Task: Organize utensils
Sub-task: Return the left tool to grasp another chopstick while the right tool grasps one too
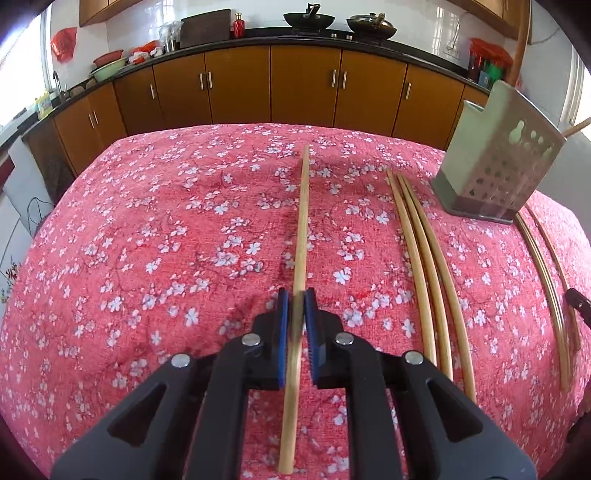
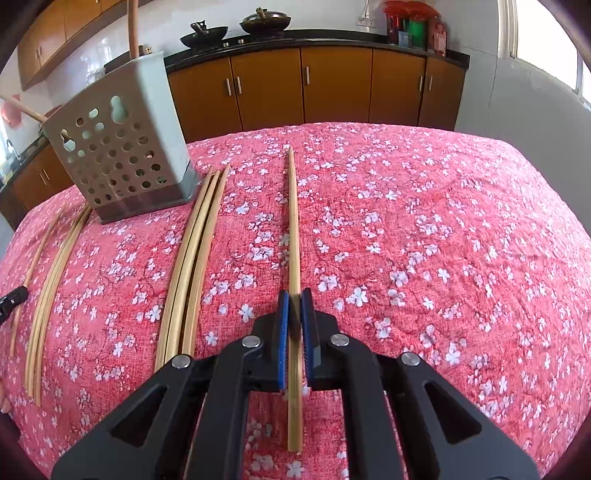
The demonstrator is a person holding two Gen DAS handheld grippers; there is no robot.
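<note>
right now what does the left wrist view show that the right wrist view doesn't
Only the left wrist view: the left gripper shut on a chopstick, plus a sink area with bowls and a dark cutting board on the counter.

Only the right wrist view: the right gripper shut on another chopstick, and a bright window at right.

Both: the perforated utensil holder, loose chopsticks on the floral red cloth, and two woks.
</note>
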